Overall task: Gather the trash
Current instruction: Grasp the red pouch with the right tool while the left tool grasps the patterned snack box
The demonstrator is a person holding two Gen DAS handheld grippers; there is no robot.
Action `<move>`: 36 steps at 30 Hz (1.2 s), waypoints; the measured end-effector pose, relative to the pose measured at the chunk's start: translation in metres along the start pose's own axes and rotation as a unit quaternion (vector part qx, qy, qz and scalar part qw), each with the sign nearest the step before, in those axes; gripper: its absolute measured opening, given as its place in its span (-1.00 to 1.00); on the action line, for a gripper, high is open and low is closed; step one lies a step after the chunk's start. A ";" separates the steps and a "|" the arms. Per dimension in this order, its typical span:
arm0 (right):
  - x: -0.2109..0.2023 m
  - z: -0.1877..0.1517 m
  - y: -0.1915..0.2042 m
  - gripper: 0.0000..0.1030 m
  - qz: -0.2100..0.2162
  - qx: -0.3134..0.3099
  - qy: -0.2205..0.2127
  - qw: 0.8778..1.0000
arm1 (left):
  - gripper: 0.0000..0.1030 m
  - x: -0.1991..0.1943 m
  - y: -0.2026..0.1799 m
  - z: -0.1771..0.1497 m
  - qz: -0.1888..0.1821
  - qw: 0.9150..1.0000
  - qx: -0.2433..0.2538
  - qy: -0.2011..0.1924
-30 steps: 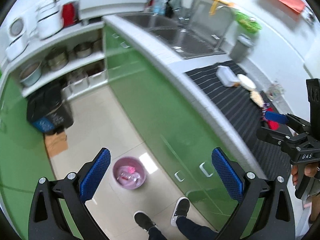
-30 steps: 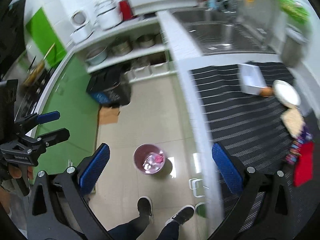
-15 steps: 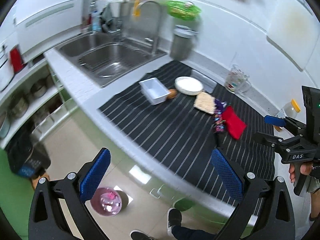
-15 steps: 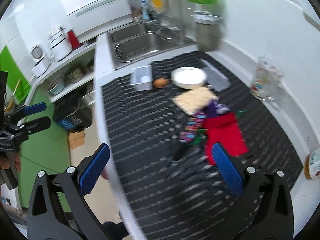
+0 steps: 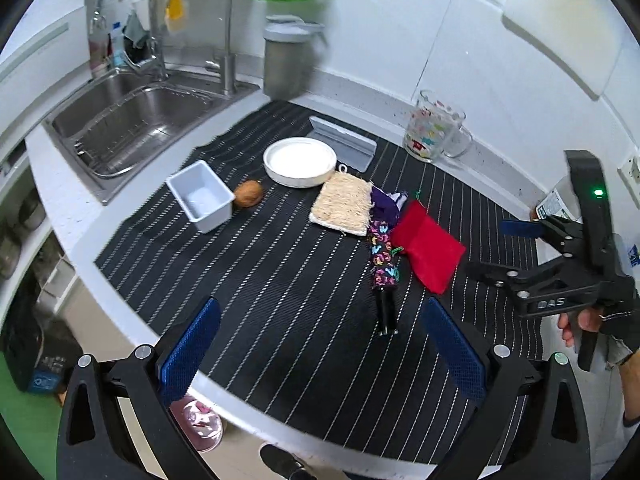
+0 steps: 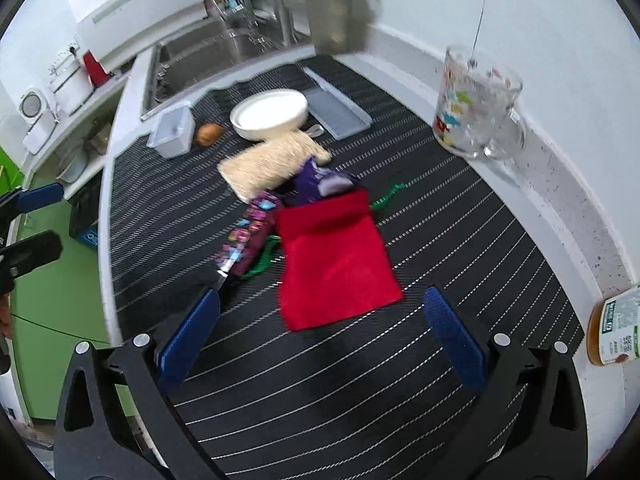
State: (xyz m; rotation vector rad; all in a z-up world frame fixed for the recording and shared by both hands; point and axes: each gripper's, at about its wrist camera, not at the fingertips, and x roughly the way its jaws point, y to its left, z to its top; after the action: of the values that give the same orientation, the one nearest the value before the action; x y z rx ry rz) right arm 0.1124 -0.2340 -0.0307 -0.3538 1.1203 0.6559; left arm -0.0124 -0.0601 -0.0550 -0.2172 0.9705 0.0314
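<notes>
On the black striped mat (image 5: 280,272) lie a red pouch (image 5: 426,246) (image 6: 336,268), a colourful patterned folded umbrella (image 5: 382,256) (image 6: 248,236), a purple wrapper (image 5: 386,206) (image 6: 320,182), a straw-coloured scrub pad (image 5: 344,204) (image 6: 272,160) and a small brown round thing (image 5: 248,194) (image 6: 208,133). My left gripper (image 5: 320,356) is open and empty above the mat's near edge. My right gripper (image 6: 320,340) is open and empty just short of the red pouch; it also shows in the left wrist view (image 5: 520,248).
A white plate (image 5: 300,160), a white box (image 5: 200,196), a grey tray (image 5: 344,142), a glass mug (image 5: 434,130) and a jar (image 6: 616,326) stand on the counter. The sink (image 5: 132,120) is at the left. A pink bin (image 5: 198,428) sits on the floor below.
Both grippers have swung from the floor and pink bin up over the counter. The mat's objects now lie closer ahead. Both stay open.
</notes>
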 end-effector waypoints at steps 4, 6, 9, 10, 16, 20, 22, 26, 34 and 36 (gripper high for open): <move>0.027 0.007 -0.009 0.95 0.004 -0.001 0.020 1.000 | 0.88 0.017 -0.003 0.004 0.000 1.000 -0.002 0.013; 0.042 0.009 -0.011 0.95 0.007 -0.004 0.034 0.999 | 0.88 0.024 -0.002 0.006 0.000 1.000 -0.007 0.019; 0.059 0.014 -0.014 0.94 0.009 -0.004 0.051 0.999 | 0.88 0.033 0.001 0.008 0.001 1.000 -0.012 0.026; 0.064 0.015 -0.014 0.94 0.009 -0.004 0.056 0.998 | 0.88 0.036 0.002 0.008 0.002 1.000 -0.014 0.028; 0.082 0.018 -0.013 0.94 0.005 -0.011 0.073 0.997 | 0.88 0.050 0.003 0.010 -0.003 0.999 -0.020 0.038; 0.081 0.020 -0.010 0.59 -0.013 -0.019 0.064 0.998 | 0.88 0.056 0.001 0.012 -0.005 0.999 -0.020 0.041; 0.080 0.022 -0.010 0.40 -0.023 -0.026 0.062 0.997 | 0.88 0.057 0.000 0.013 -0.007 0.999 -0.019 0.041; 0.075 0.027 -0.013 -0.18 -0.014 -0.021 0.060 0.998 | 0.88 0.058 -0.004 0.015 -0.009 0.999 -0.017 0.040; 0.061 0.024 -0.016 -0.80 0.010 -0.012 0.048 0.999 | 0.88 0.062 -0.017 0.021 -0.015 0.999 -0.006 0.040; 0.053 0.022 -0.019 -0.83 0.012 -0.010 0.039 0.999 | 0.88 0.063 -0.022 0.023 -0.017 0.999 -0.002 0.040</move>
State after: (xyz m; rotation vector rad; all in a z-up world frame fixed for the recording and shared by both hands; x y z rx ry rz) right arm 0.1555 -0.2198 -0.0708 -0.3858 1.1948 0.6797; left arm 0.0448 -0.0820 -0.0906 -0.2394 1.0471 -0.0074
